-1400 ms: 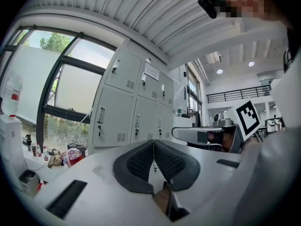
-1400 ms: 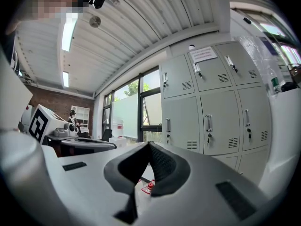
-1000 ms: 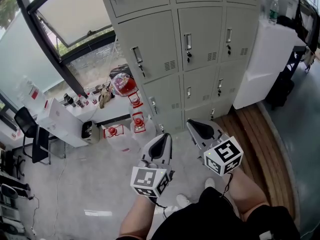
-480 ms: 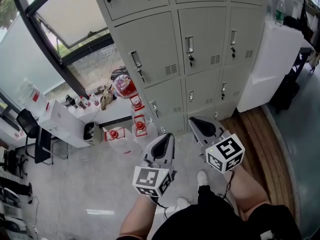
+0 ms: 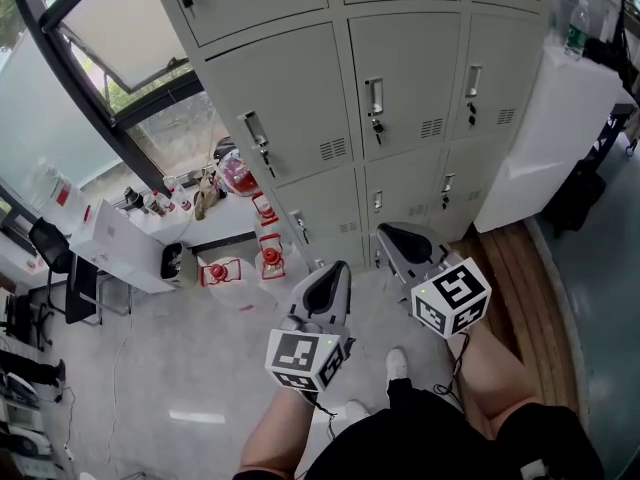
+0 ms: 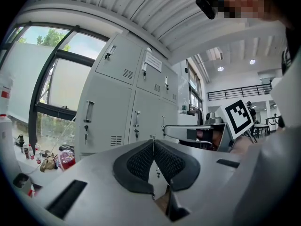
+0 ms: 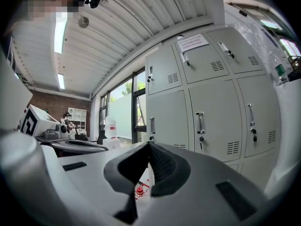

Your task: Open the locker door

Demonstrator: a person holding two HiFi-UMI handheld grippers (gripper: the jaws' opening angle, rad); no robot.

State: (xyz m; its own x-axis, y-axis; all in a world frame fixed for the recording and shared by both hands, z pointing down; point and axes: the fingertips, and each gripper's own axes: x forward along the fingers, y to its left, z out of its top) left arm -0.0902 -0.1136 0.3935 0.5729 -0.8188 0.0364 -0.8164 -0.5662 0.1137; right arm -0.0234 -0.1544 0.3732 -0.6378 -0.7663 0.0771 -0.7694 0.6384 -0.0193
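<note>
the left tongs (image 5: 330, 271) and right tongs (image 5: 385, 233) are held shut and empty, the locker door (image 5: 410, 58) well ahead of them; its handle (image 5: 374, 96) is judged yet to be reached and gripped.

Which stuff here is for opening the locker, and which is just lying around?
For the job: grey lockers, door handle, left gripper, right gripper, both shut and empty.
Just lying about: red-capped jugs, black chair, bottle on the white cabinet.
</note>
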